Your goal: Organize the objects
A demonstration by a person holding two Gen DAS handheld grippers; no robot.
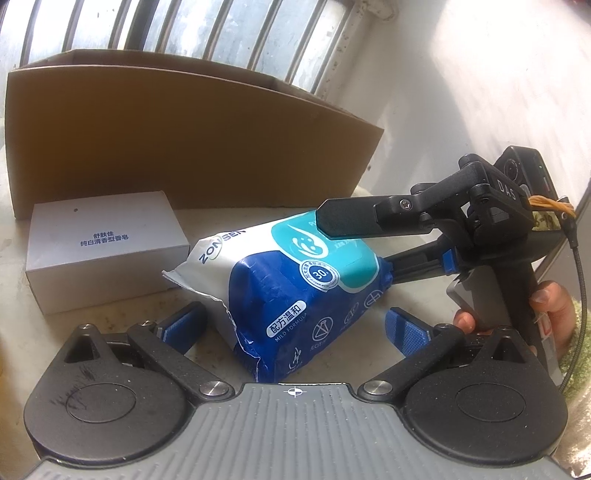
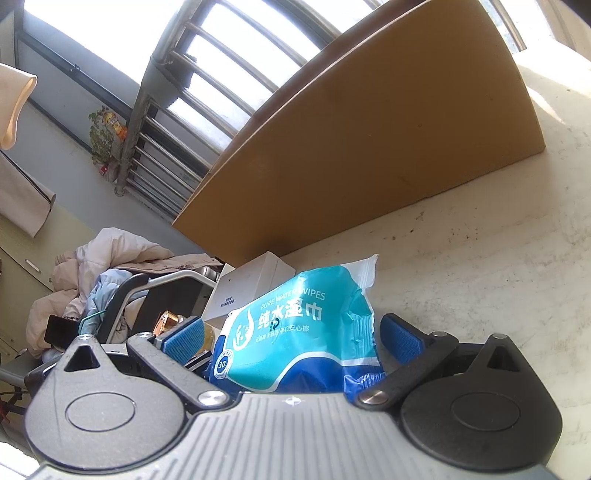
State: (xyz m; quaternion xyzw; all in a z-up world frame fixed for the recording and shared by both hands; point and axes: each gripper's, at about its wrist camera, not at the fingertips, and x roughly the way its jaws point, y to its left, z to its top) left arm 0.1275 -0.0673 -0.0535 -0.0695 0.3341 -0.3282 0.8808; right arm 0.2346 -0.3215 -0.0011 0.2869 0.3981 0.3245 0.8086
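Observation:
A blue, white and teal pack of wet wipes [image 1: 291, 295] lies tilted on the pale table. It sits between my left gripper's [image 1: 295, 328] open blue pads, which do not press it. My right gripper [image 1: 354, 251] comes in from the right with one finger [image 1: 351, 219] above the pack and one below it. In the right wrist view the wipes pack [image 2: 295, 332] fills the gap of the right gripper [image 2: 293, 336], and its pads [image 2: 400, 338] touch the pack's sides. A white soap box [image 1: 107, 247] sits left of the pack, also in the right wrist view [image 2: 251, 288].
A large open cardboard box [image 1: 184, 140] stands behind the objects, seen too in the right wrist view [image 2: 369, 140]. A barred window [image 1: 184, 33] is behind it. A white wall [image 1: 480, 92] is at right. Clothes [image 2: 110, 266] are piled on a chair beyond the table edge.

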